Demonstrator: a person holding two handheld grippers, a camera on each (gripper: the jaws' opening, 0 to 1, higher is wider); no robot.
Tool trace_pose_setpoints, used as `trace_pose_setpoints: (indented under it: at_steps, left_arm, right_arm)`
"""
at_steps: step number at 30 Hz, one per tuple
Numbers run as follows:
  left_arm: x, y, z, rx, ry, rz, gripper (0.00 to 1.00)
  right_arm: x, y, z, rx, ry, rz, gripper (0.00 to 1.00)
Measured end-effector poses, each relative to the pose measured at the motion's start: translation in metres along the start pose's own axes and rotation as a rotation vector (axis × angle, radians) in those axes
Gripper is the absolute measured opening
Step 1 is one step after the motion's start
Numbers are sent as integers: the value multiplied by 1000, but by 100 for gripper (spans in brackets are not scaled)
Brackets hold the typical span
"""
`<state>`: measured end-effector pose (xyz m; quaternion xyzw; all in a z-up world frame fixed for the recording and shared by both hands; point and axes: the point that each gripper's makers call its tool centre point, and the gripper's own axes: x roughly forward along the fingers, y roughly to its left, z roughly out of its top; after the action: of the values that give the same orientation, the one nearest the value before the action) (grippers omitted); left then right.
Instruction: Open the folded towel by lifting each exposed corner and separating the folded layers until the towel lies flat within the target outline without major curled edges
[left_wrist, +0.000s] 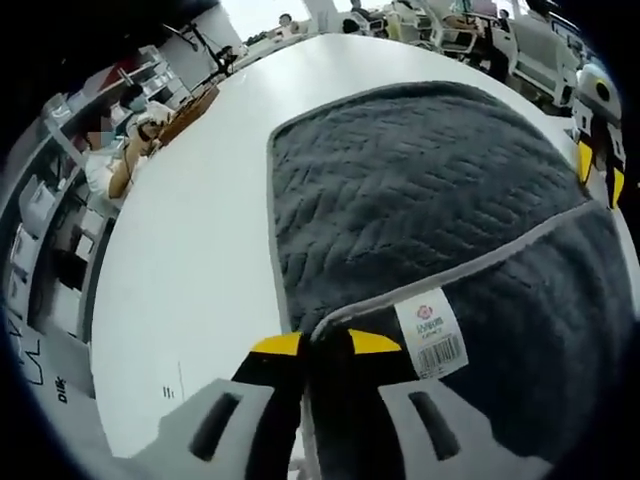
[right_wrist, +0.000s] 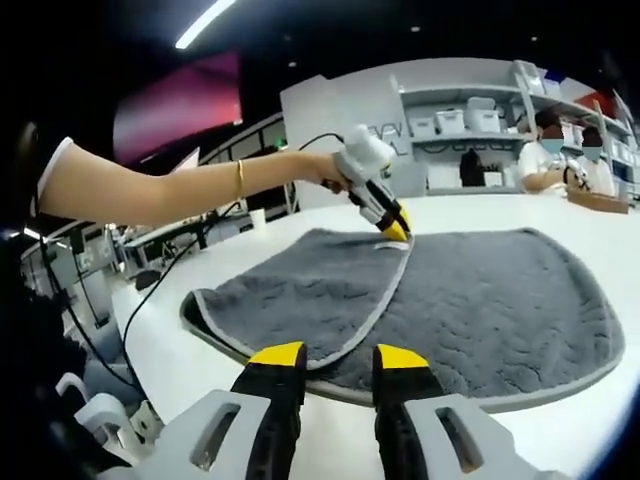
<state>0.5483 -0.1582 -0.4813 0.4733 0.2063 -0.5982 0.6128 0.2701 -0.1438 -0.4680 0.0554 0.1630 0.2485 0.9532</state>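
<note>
- In the right gripper view a person's bare forearm (right_wrist: 180, 185) with a thin bracelet reaches in from nine o'clock, level above the desk, its hand (right_wrist: 325, 170) wrapped around the left gripper (right_wrist: 393, 230), which tilts down toward four o'clock.
- The left gripper's yellow-tipped jaws are nearly together, pinching the pale-trimmed corner of the dark grey, textured towel (right_wrist: 470, 290) and holding that folded layer raised off the layer beneath.
- In the left gripper view the same jaws rise from six o'clock, closed on the towel's grey edge (left_wrist: 330, 325), with a white sewn-on label carrying a barcode (left_wrist: 432, 335) just beside them at three o'clock.
- The right gripper (right_wrist: 340, 360) hovers low at the towel's near edge, its jaws parted by a narrow gap, holding nothing.
- The towel lies on the white round desk (left_wrist: 190, 270), partly folded over itself.
- Seated people and white shelves with boxes (right_wrist: 470, 120) stand beyond the desk at one o'clock.
</note>
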Motion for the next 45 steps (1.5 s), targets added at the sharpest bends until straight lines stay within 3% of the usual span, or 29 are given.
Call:
trace_pose_setpoints:
  at_steps: [4,6,12,16,17,21,30,33,35,45]
  left_arm:
    - [-6,-6,-1,-11,-5,11,2]
    - [-9,-7,-1,-10,-12,17,2]
    - [-30,-7,1,-101,-112,72,2]
    - [-49,-3,-6,-105,-136,99,2]
    - [-56,-12,-5,-102,-141,106,2]
    - [-69,-17,-7,-93,-142,133,2]
    - [-92,4,-25,-125,-188,210,1]
    - [-100,7,-33,-120,-180,243,1]
    - [-105,6,-41,-111,-163,262,1]
    - [-134,-7,-57,-146,-216,318,2]
  right_arm:
    - [2,3,-1,-2,6,7,22]
    - [2,3,-1,-2,4,7,22]
    - [3,5,-1,4,4,13,22]
    - [3,9,-1,4,-3,21,22]
    - [4,10,-3,6,-1,22,22]
    - [8,14,-5,26,-2,35,22]
    - [11,15,-2,25,-14,22,22]
    - [12,15,1,84,-39,43,19]
    - [13,15,1,70,-37,36,20]
    - [19,13,2,95,-52,15,19]
